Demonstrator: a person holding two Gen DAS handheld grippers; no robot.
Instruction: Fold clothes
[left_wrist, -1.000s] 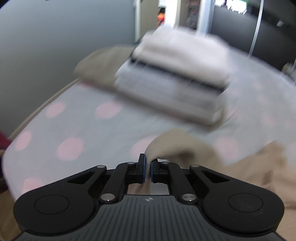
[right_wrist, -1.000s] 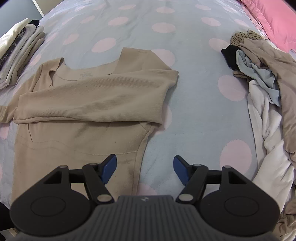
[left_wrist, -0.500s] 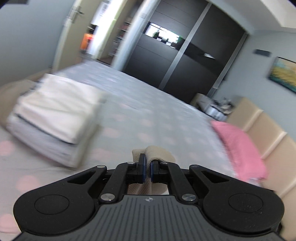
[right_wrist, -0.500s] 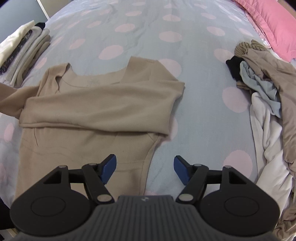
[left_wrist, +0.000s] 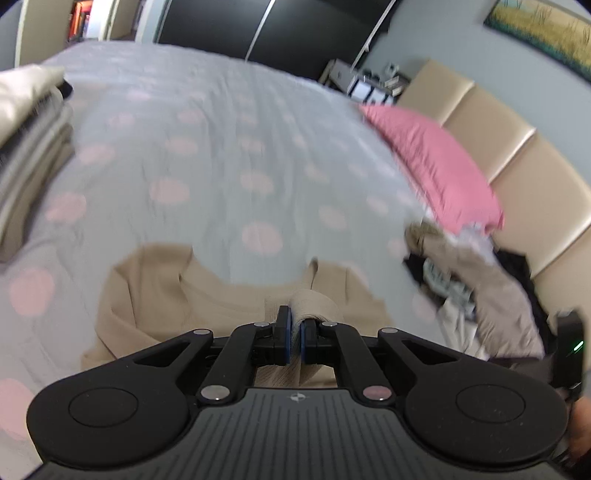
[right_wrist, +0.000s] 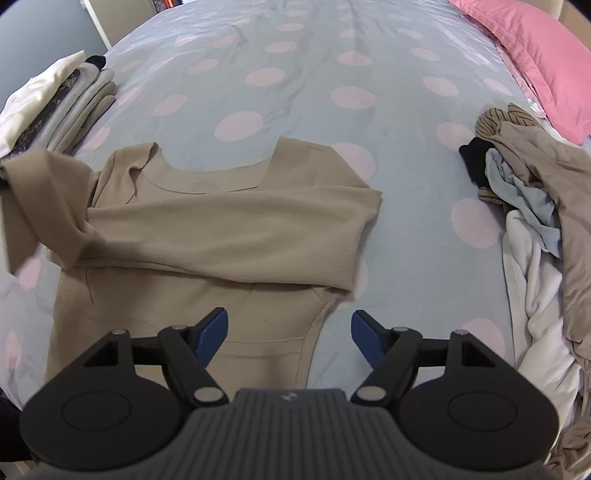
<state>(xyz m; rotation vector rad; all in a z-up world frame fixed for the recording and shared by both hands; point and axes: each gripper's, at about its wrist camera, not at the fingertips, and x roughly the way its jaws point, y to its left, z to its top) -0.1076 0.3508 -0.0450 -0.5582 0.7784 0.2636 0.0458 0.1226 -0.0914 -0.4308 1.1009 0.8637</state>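
Note:
A beige long-sleeved top (right_wrist: 229, 236) lies flat on the polka-dot bedspread (right_wrist: 295, 66), neckline away from me, one sleeve folded across its chest. My left gripper (left_wrist: 294, 334) is shut on the other sleeve (left_wrist: 314, 306), holding it above the top's neckline (left_wrist: 221, 291). In the right wrist view that lifted sleeve (right_wrist: 40, 192) hangs at the left edge, blurred. My right gripper (right_wrist: 289, 330) stands open above the top's lower right side, with nothing between its fingers.
A stack of folded clothes (right_wrist: 55, 99) sits at the left of the bed (left_wrist: 33, 129). A heap of unfolded garments (right_wrist: 535, 221) lies at the right. A pink pillow (right_wrist: 535, 55) rests by the padded headboard (left_wrist: 517, 147).
The left gripper has swung right with the sleeve, from facing the folded stack to over the top's neckline. The sleeve now rises at the left of the right wrist view. The right gripper stays open.

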